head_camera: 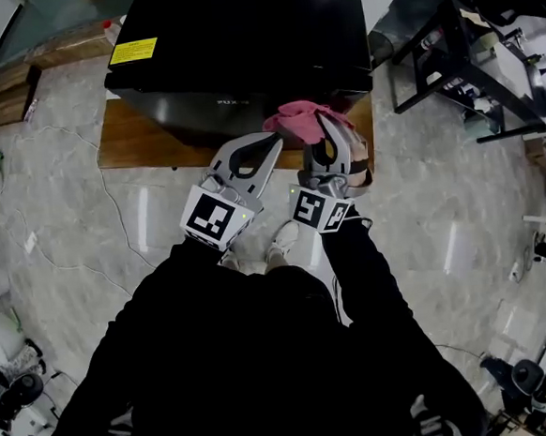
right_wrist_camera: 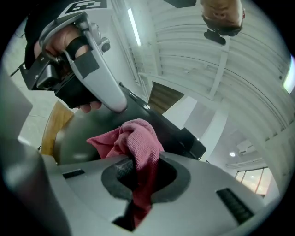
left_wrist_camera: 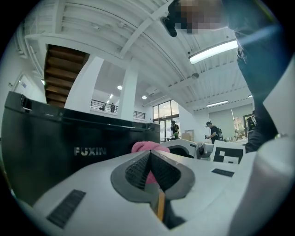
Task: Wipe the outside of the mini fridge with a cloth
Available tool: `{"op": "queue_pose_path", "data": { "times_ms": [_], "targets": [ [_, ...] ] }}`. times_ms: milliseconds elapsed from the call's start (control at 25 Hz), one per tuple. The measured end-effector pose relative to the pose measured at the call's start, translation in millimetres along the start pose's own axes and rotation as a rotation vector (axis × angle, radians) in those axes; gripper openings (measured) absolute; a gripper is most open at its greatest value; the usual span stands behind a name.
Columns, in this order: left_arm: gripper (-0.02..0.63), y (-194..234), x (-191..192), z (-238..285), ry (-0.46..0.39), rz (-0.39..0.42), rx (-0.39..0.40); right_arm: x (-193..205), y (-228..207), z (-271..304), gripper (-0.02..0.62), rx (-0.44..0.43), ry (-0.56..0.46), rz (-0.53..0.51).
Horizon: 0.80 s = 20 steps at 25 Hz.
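Pinching cloth [right_wrist_camera: 138, 133] with my right tool [right_wrist_camera: 140, 161]; left tool [left_wrist_camera: 150, 156] pressed together, empty. Cloth could slip out rubbing the fridge [head_camera: 240, 36].

Grey marble floor [head_camera: 114, 234], white beamed ceiling [left_wrist_camera: 115, 27]

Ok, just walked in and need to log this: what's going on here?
A person stands over a black mini fridge with a gripper in each hand. The right gripper has its jaws shut on a pink cloth, held at the fridge's front face. The left gripper is beside it, jaws shut and empty. The fridge sits on a wooden board.
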State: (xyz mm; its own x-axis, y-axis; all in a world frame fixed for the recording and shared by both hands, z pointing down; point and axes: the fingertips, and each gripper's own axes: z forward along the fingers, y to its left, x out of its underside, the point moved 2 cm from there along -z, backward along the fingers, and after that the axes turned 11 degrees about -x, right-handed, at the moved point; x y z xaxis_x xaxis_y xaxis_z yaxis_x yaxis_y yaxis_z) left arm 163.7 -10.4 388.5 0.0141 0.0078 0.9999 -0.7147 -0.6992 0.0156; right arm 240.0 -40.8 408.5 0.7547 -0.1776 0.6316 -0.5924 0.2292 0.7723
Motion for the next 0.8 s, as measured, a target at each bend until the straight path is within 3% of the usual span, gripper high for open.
{"op": "queue_pose_path", "data": {
  "times_ms": [360,520,800],
  "targets": [
    [0.006,14,69,16,0.048,0.076,-0.095,43,50,11,0.038,-0.11,0.139,-0.106],
    [0.006,12,108,19,0.083,0.099,-0.065,74,89,17,0.038,-0.195,0.204,-0.1],
    [0.006,13,175,22,0.17,0.066,-0.055,114,139,24,0.038,-0.27,0.266,-0.099]
  ]
}}
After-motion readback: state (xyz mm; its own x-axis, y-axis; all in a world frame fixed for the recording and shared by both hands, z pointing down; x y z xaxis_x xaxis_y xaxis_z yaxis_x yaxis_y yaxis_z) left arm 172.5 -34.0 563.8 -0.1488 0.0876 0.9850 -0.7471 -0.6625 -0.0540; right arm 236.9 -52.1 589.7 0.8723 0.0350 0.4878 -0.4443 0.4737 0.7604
